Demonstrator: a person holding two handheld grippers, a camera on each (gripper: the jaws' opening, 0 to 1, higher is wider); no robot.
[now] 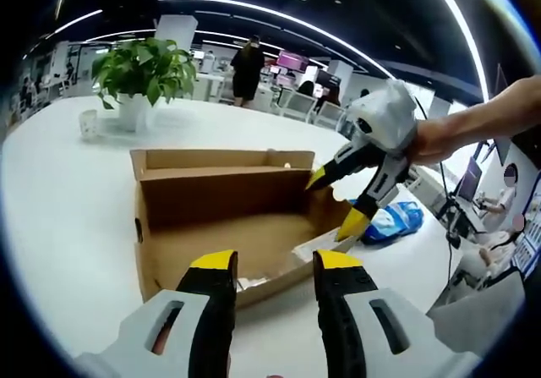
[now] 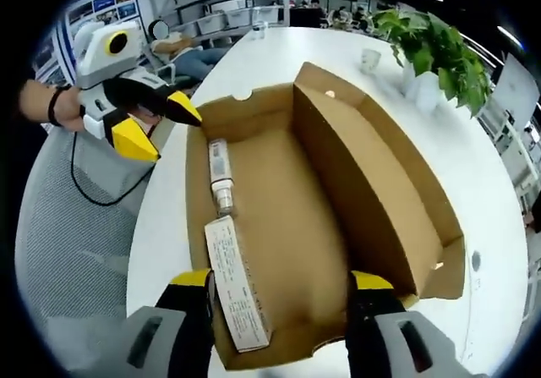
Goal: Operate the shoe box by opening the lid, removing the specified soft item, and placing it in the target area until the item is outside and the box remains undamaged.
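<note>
Lid: shoe box [image 2: 321,217] already open.
Soft item: blue bag [image 1: 393,221] out on the table [image 1: 68,226].
Jaws: left gripper [image 1: 275,264] and right gripper [image 2: 283,281] wide, empty.

shoe box [image 2: 321,226] on table [image 2: 473,183], plant [image 1: 144,69] behind

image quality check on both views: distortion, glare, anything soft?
Left gripper view: strong fisheye bend, ceiling light strips curve into arcs; white table bright, near washed out; box sharp, own claw slightly soft up close. Right gripper view: same bend, table edge bows; box interior evenly lit, label sharp but too small to read; plant clear.
</note>
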